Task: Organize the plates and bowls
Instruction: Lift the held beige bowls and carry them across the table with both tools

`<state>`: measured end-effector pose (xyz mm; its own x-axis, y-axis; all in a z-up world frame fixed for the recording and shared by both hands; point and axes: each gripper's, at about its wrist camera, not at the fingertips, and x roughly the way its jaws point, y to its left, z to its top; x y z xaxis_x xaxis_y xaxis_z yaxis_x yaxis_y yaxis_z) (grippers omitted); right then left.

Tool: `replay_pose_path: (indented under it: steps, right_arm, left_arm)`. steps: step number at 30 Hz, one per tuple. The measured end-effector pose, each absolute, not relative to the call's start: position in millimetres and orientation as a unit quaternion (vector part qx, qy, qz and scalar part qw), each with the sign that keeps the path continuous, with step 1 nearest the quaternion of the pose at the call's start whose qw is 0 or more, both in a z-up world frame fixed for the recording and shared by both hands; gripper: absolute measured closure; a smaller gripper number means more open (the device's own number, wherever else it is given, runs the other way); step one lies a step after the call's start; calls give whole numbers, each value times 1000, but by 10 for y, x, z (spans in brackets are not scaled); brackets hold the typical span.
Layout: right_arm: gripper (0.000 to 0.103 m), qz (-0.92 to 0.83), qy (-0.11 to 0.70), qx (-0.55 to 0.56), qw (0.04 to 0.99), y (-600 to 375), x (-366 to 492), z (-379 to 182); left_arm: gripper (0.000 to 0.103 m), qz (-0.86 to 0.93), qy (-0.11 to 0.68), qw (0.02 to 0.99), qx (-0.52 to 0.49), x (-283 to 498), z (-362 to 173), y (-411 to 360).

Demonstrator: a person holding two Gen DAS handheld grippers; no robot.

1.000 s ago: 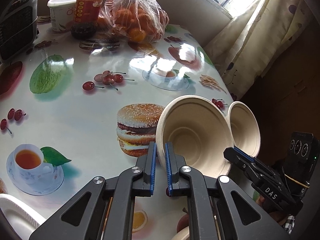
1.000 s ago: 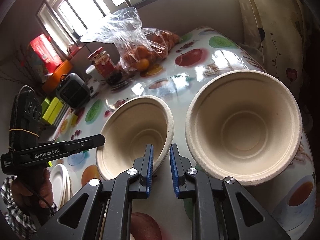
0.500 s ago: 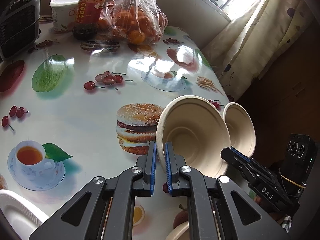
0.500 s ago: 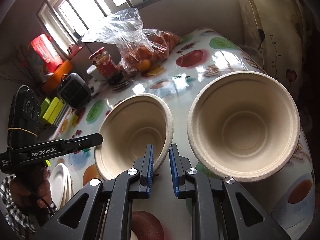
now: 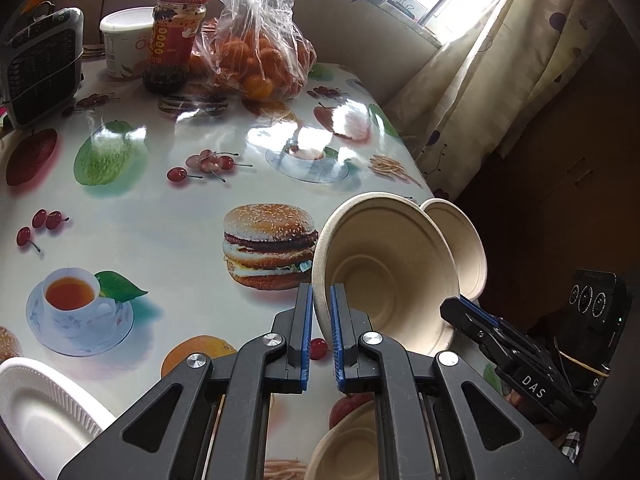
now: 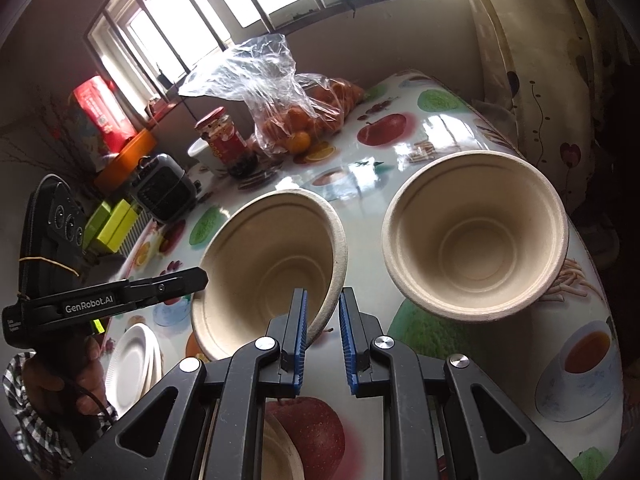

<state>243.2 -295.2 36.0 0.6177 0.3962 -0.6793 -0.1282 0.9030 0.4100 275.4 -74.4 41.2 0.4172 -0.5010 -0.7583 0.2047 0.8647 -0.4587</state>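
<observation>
We see daylight from the window (image 6: 224, 12) glaring white on the glossy tabletop (image 5: 168, 216); fisheye bending curves the edges, corners fall dark, focus stays sharp.

1. Left gripper (image 5: 320, 312) angles downward, jaws pinched on a bowl (image 5: 392, 264) rim.
2. Right gripper (image 6: 323, 314) angles downward, jaws narrowed around the opposite rim.
3. Left hand (image 6: 60, 376) sits at 8 o'clock in the right wrist view.

"DAS" marks the right tongs (image 5: 472, 316); "GenRobot.AI" marks the left tongs (image 6: 202, 278).
</observation>
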Motion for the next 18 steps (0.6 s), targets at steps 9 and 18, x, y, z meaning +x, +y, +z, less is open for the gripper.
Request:
replay_pose_path:
  steps: [9,18]
  right_arm:
    - [87,146,398,160,891,-2923,2194,494]
    - [87,147,383,159,898,-2868,1922,618]
  left_arm:
    - [94,-222,490,829,-152,2566,485,-698]
    - [94,-230,487,829,-152,2327,551,-645]
